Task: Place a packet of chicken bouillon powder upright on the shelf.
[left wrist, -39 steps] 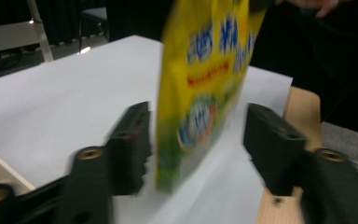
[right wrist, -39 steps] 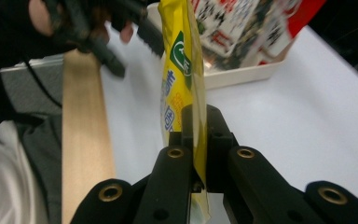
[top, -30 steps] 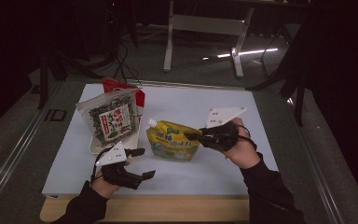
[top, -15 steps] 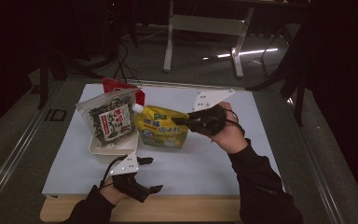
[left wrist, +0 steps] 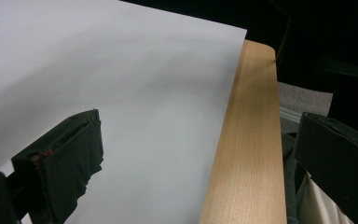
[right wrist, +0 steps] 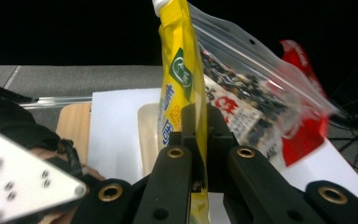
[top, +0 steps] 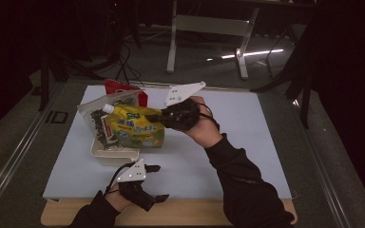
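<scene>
1. Right gripper (top: 164, 115) clamped tight on the edge of a yellow spout pouch (top: 135, 129); in the right gripper view both pads press the pouch (right wrist: 182, 79) flat.
2. Pouch held in the air over the cream tray (top: 111, 156), white cap up-left, just beside the clear zip bag (top: 97, 121) of seaweed.
3. Red packet (top: 119, 88) behind the bag.
4. Left gripper (top: 154, 183) low at the near table edge, jaws wide, having just been opening, nothing between them.
5. White mat (left wrist: 121, 70) under it.

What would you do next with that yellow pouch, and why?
Probably lower it a little further into the white tray. The right gripper is shut on the yellow pouch, which hangs over the tray beside the clear zip bag, so it only needs setting down before release.
</scene>
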